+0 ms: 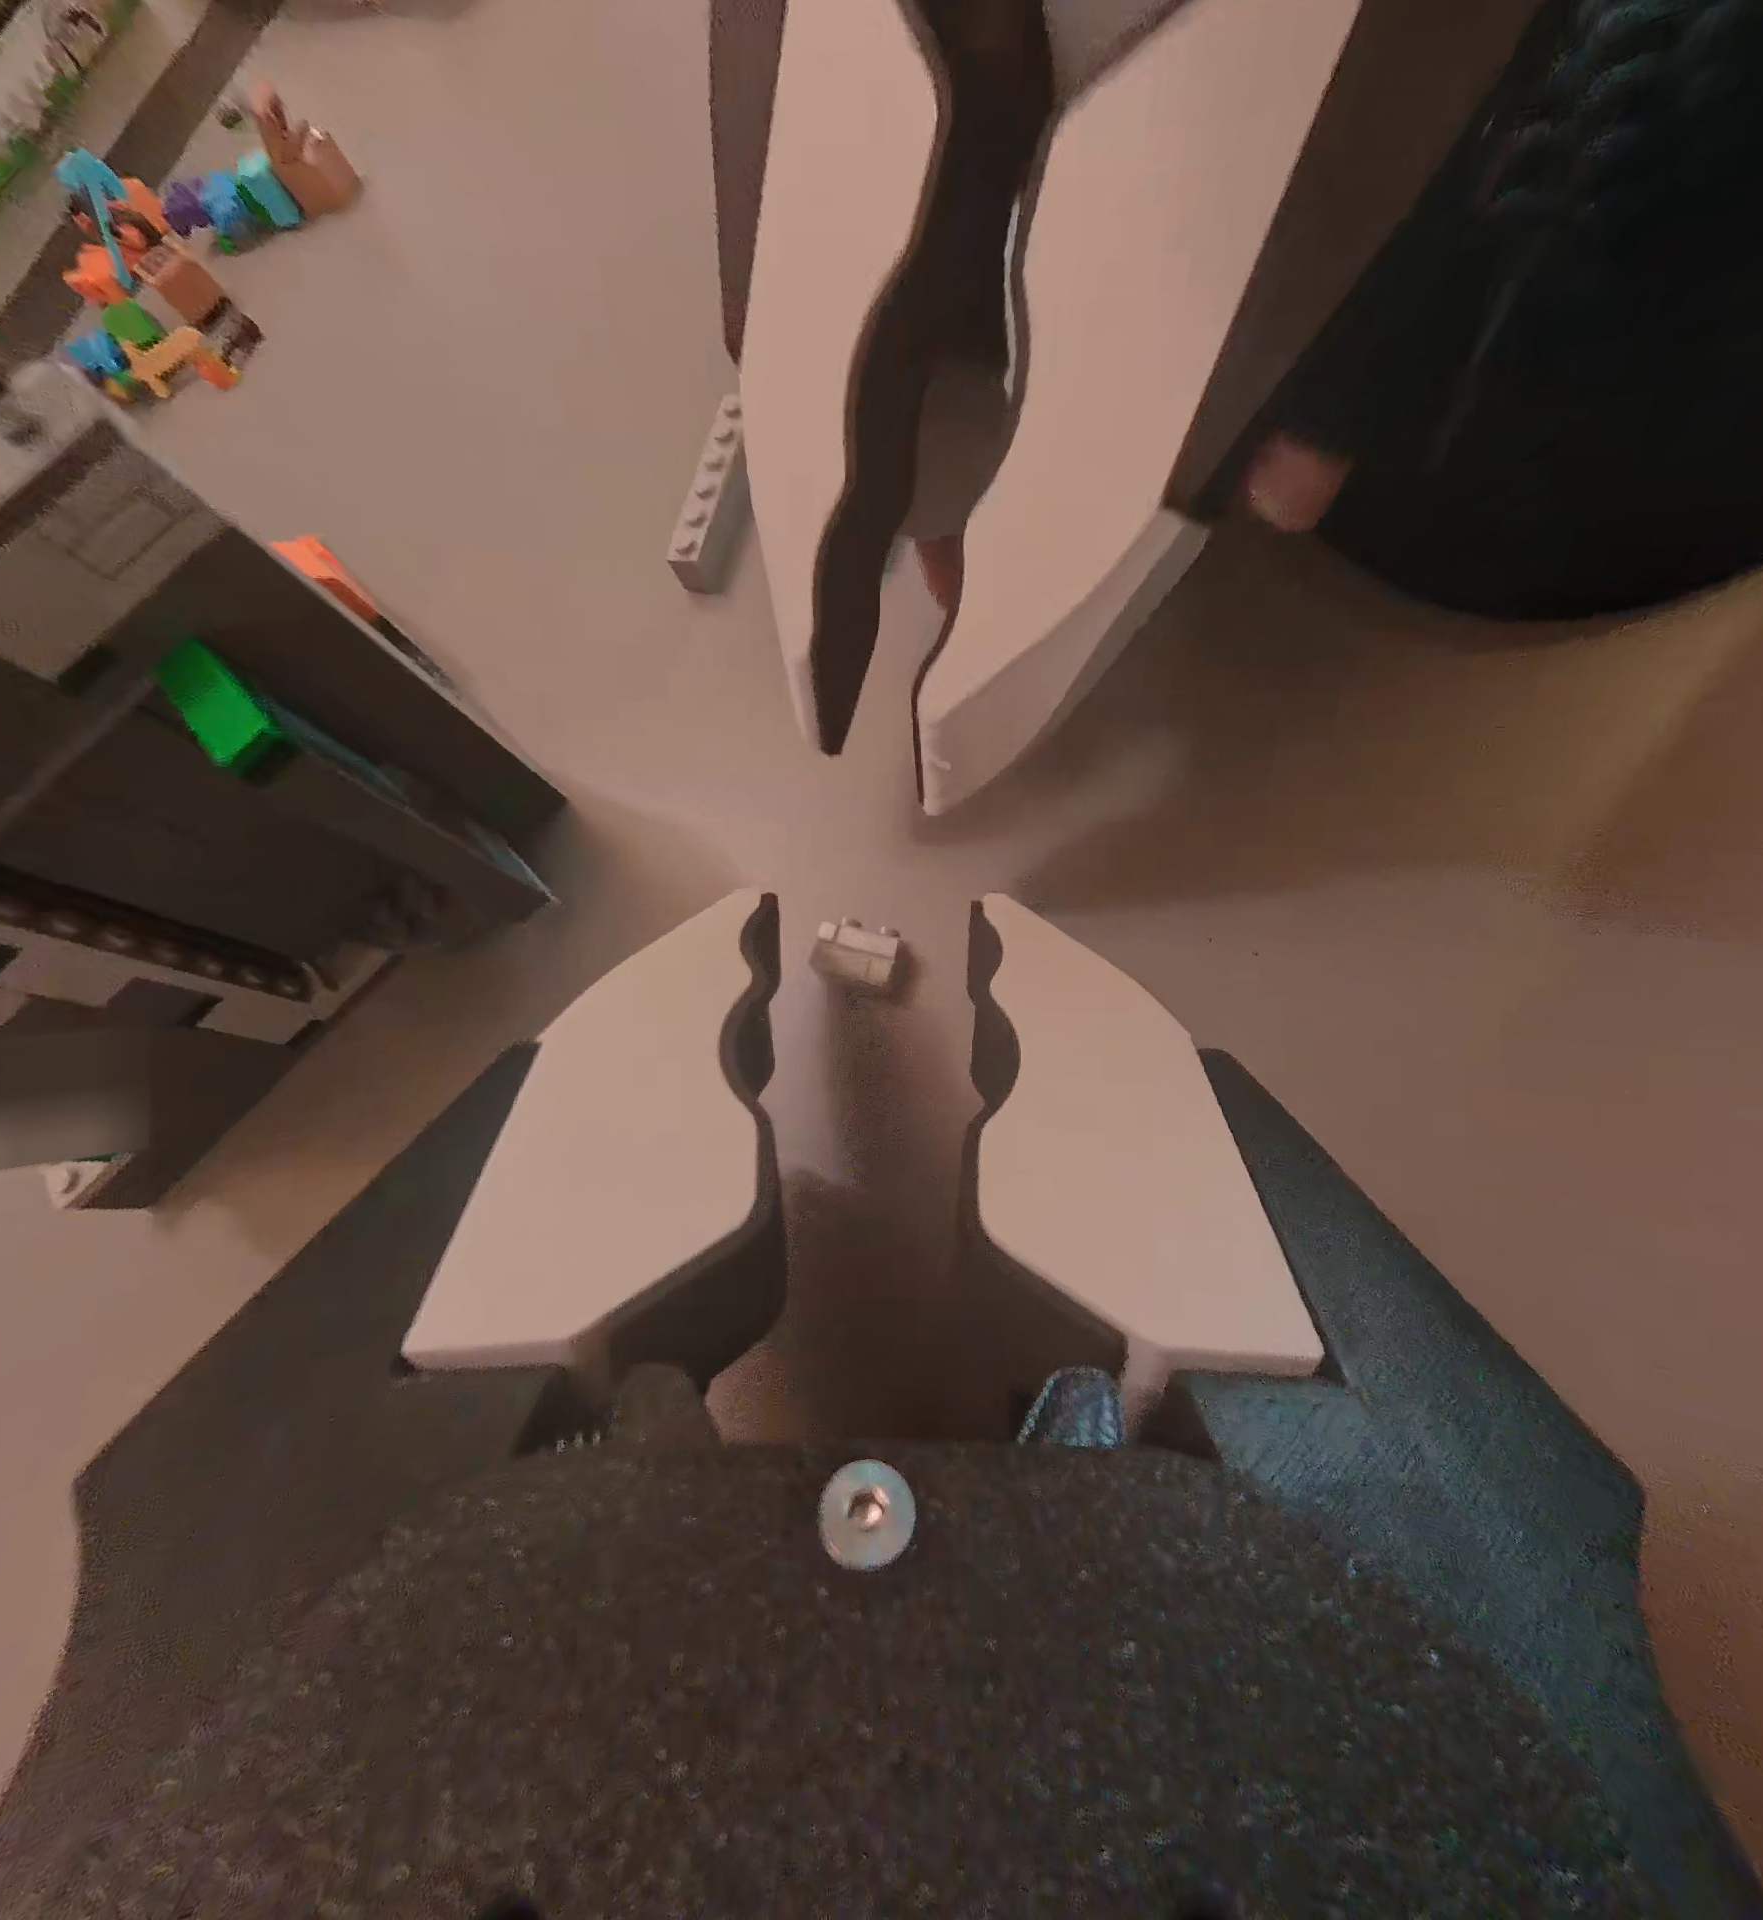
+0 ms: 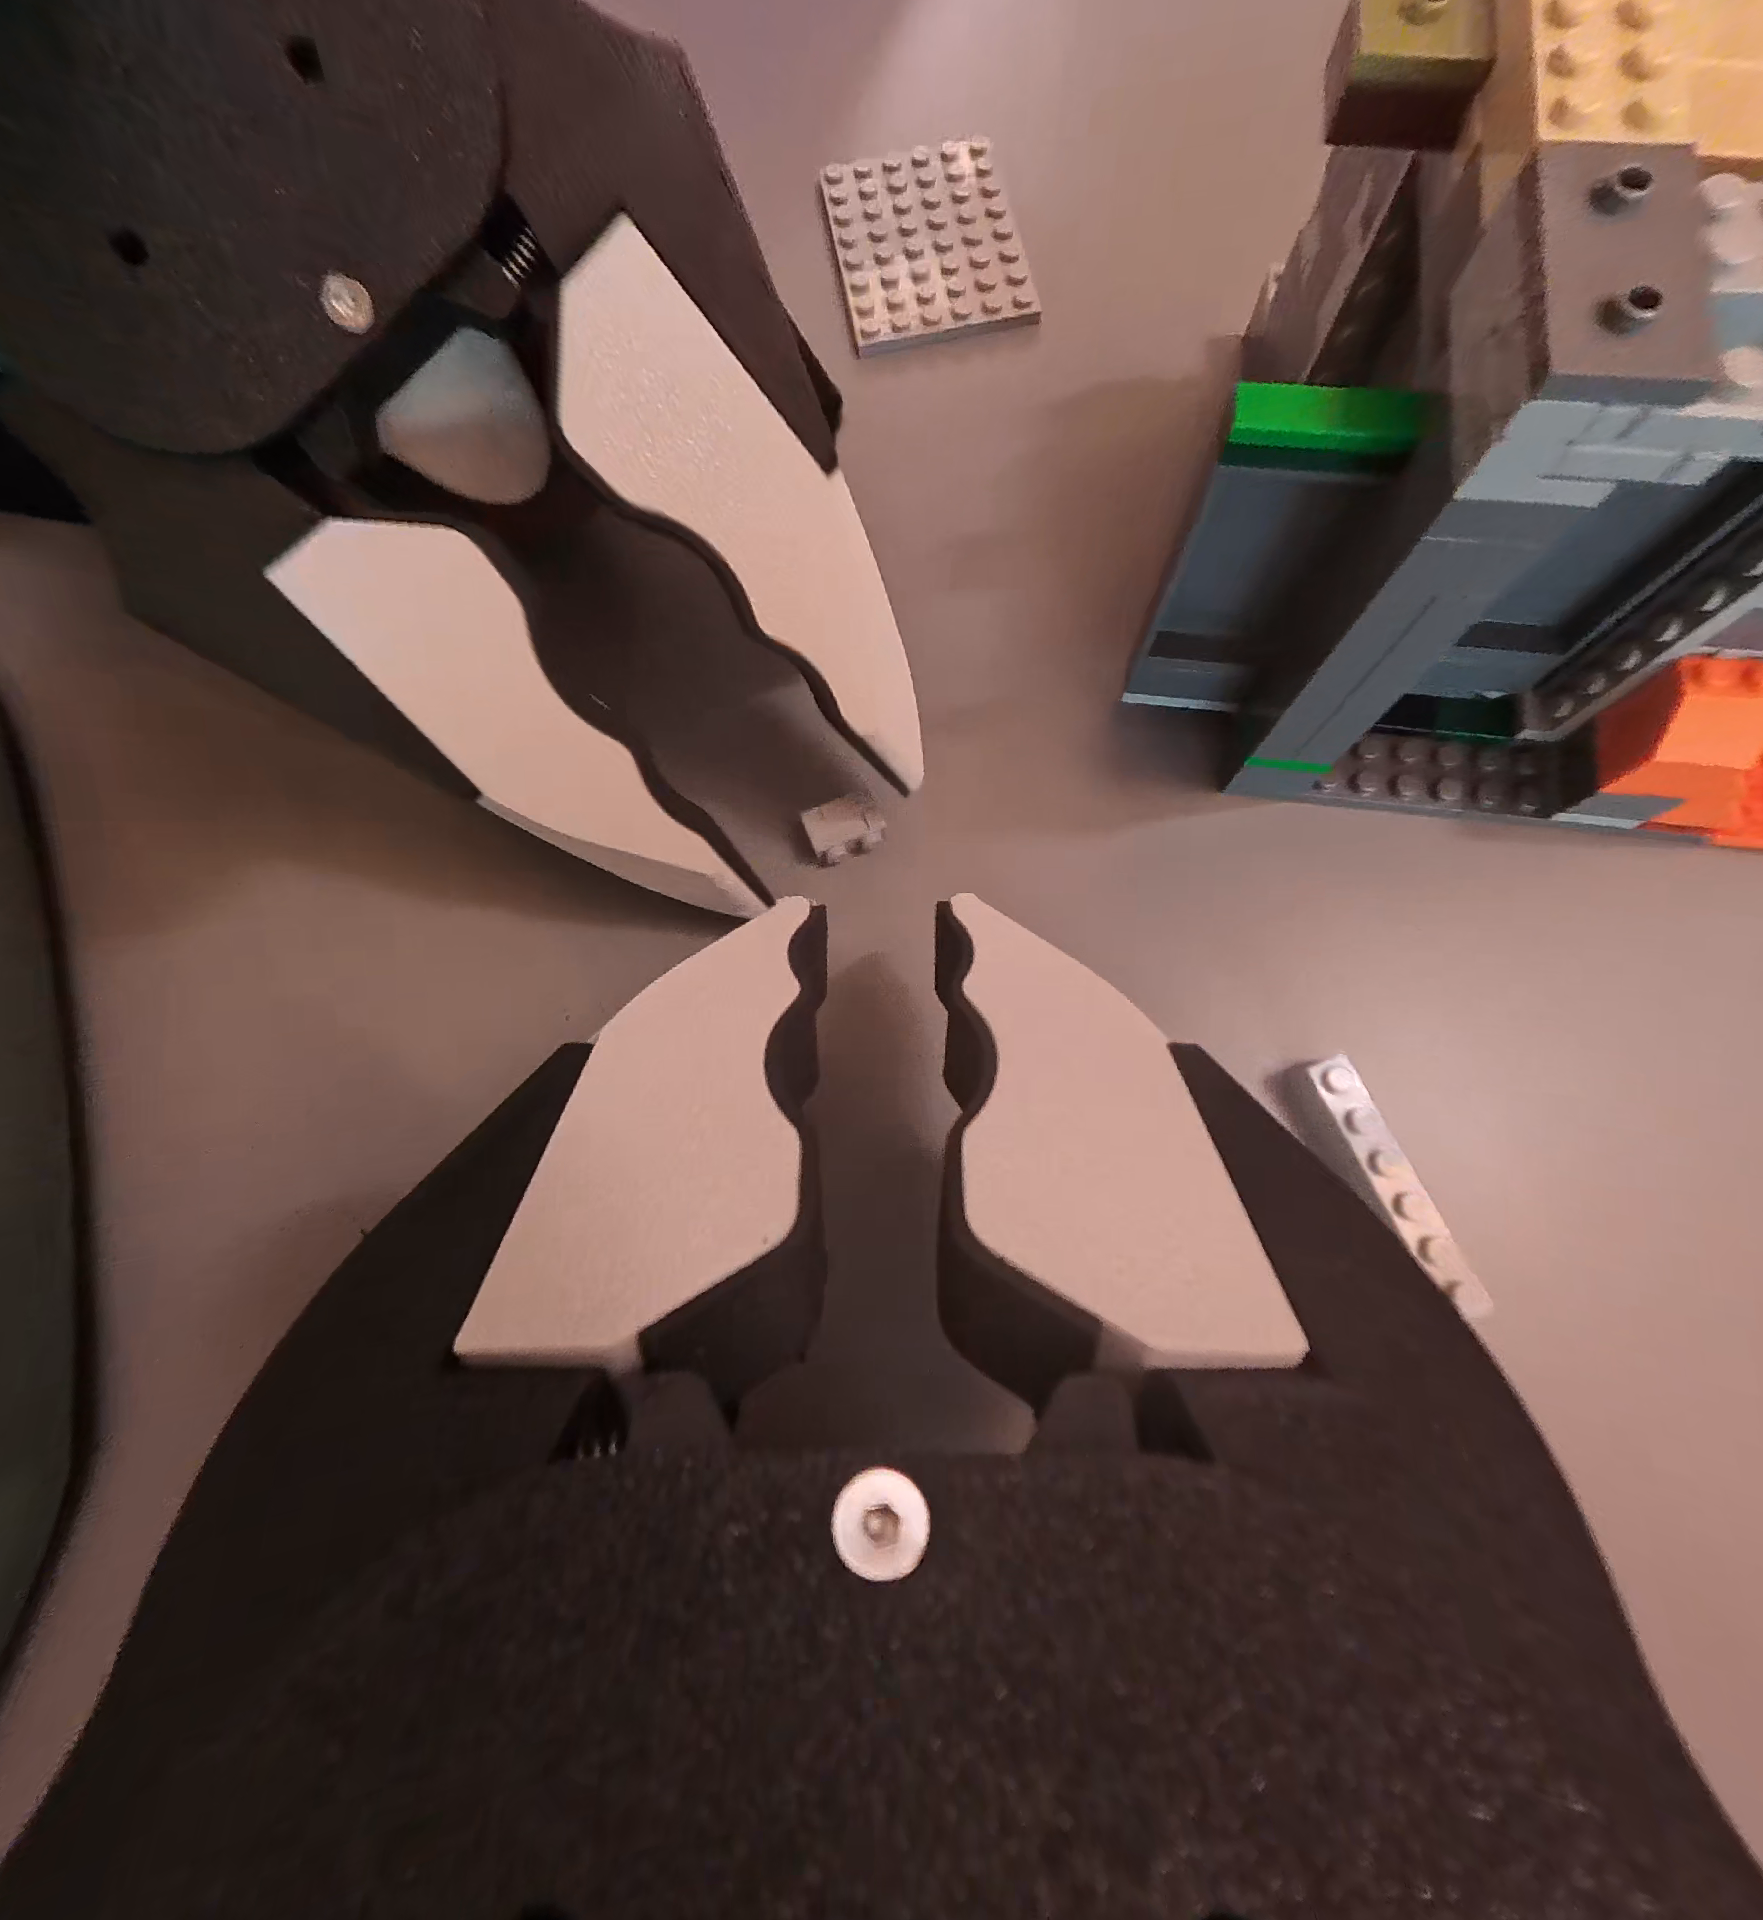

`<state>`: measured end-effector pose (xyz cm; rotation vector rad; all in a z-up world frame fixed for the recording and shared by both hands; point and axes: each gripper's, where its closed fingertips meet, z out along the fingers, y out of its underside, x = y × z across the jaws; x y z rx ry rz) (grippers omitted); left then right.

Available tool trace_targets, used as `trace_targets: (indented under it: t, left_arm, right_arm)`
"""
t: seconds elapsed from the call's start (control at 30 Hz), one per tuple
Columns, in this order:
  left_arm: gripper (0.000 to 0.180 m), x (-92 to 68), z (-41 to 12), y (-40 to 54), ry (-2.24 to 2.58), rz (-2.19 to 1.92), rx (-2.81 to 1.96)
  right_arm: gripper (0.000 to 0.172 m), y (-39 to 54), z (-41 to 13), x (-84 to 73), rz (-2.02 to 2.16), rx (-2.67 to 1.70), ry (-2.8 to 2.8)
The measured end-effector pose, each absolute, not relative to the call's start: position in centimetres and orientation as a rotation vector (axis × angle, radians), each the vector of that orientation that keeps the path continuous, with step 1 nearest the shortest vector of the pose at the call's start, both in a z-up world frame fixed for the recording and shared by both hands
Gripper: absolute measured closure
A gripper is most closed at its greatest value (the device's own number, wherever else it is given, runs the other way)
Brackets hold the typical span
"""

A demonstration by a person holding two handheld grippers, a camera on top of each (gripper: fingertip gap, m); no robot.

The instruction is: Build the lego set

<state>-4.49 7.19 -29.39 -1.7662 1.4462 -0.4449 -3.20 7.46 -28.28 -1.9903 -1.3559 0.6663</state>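
Note:
A small grey brick [image 1: 856, 956] lies on the table between the fingertips of my left gripper [image 1: 872, 904]. There is a gap on each side of it, so the pads do not press on it and the left gripper is open. The right wrist view shows the same brick [image 2: 841, 828] lying loose between the left gripper's spread fingers [image 2: 648, 499]. My right gripper [image 2: 879, 906] is open with nothing between its pads. Its tips point at the left gripper's tips, a short way from the brick. It also shows in the left wrist view [image 1: 879, 774].
A grey-and-black brick building [image 2: 1531, 520] with green and orange parts stands beside the grippers, also in the left wrist view [image 1: 181, 727]. A square grey studded plate [image 2: 929, 244] and a long grey brick [image 2: 1391, 1184] lie on the table. Colourful brick figures [image 1: 170, 260] stand farther off. The grippers are tip to tip, or close to it. Between my left fingertips and the square grey studded plate [image 2: 929, 244] there is roughly 15 centimeters.

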Motion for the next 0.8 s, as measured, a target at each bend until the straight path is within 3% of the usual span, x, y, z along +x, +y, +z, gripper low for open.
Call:
trace_targets:
  t: [0.27, 0.47, 0.8]
  left_arm:
    - [0.149, -9.5, -24.4, 9.2, 1.238, -0.442, -1.753]
    - [0.152, -14.1, -24.4, 10.6, 1.094, -0.400, -1.830]
    - [0.155, -16.1, -25.1, 11.0, 1.012, -0.370, -1.850]
  right_arm:
    - [0.149, 7.5, -29.8, -5.5, 0.573, -1.988, -1.491]
    - [0.156, 7.6, -30.4, -5.7, 0.416, -1.886, -1.751]
    - [0.156, 12.2, -27.5, 7.3, -0.397, -1.665, -2.422]
